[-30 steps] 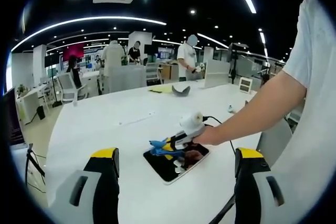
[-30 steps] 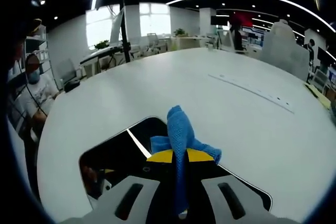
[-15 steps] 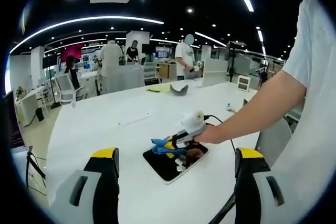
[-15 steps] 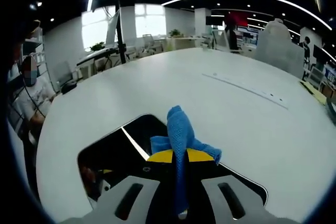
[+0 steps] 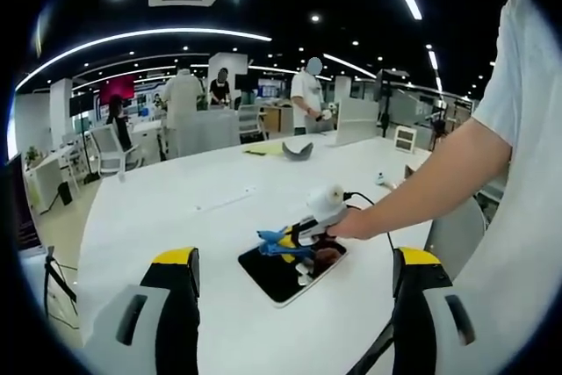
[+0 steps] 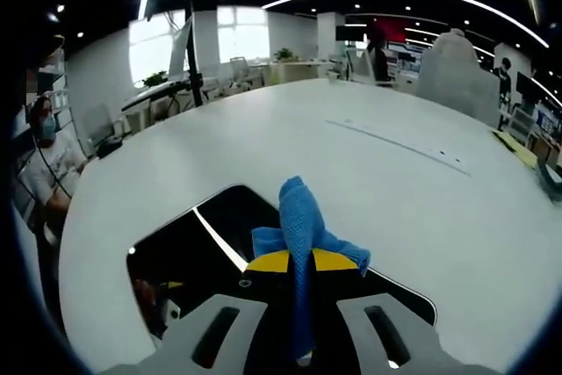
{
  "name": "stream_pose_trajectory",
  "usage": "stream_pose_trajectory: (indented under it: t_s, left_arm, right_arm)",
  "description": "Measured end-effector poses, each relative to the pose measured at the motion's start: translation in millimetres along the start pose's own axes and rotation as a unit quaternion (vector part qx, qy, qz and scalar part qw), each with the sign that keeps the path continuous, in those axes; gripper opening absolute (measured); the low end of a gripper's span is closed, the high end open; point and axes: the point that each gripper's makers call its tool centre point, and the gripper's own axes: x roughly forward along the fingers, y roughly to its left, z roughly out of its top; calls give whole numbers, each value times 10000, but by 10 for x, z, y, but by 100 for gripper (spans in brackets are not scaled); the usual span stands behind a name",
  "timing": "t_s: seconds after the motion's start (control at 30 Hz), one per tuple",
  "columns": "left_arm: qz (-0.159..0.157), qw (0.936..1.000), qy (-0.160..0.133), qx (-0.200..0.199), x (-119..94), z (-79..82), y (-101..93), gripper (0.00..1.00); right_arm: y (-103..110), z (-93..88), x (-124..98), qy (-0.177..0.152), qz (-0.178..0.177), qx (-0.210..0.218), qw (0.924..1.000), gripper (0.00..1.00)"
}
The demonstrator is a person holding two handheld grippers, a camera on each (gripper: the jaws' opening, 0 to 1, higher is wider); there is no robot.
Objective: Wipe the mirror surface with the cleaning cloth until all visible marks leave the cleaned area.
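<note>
A flat rectangular mirror (image 5: 285,271) (image 6: 189,256) with a white rim lies on the white table, its glass dark and reflecting ceiling lights. In the right gripper view my right gripper (image 6: 301,261) is shut on a blue cleaning cloth (image 6: 303,221), which sticks up over the mirror's far part. In the left gripper view that right gripper (image 5: 283,241) with the blue cleaning cloth (image 5: 273,239) hovers over the mirror, held by a person's hand. My left gripper (image 5: 294,256) stands open near the table's edge, apart from the mirror, with nothing between its yellow-tipped fingers (image 5: 176,257).
The round white table (image 5: 211,195) stretches far behind the mirror. A dark object (image 5: 302,151) and yellow paper (image 5: 268,150) lie at its far side. Several people stand beyond. A person's arm (image 5: 421,186) reaches in from the right. A seated person (image 6: 44,160) is at the left.
The right gripper with the cloth has shifted slightly across the mirror, toward the right in the left gripper view. The left gripper stays put and open.
</note>
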Motion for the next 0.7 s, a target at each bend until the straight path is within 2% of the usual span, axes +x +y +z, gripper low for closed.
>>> stream_pose_trajectory:
  t_s: [0.7]
  left_arm:
    - [-31,10000,-37,33,-102,-41,-80,91]
  right_arm:
    - [-168,-168,-261,12,-384,257,9989,2]
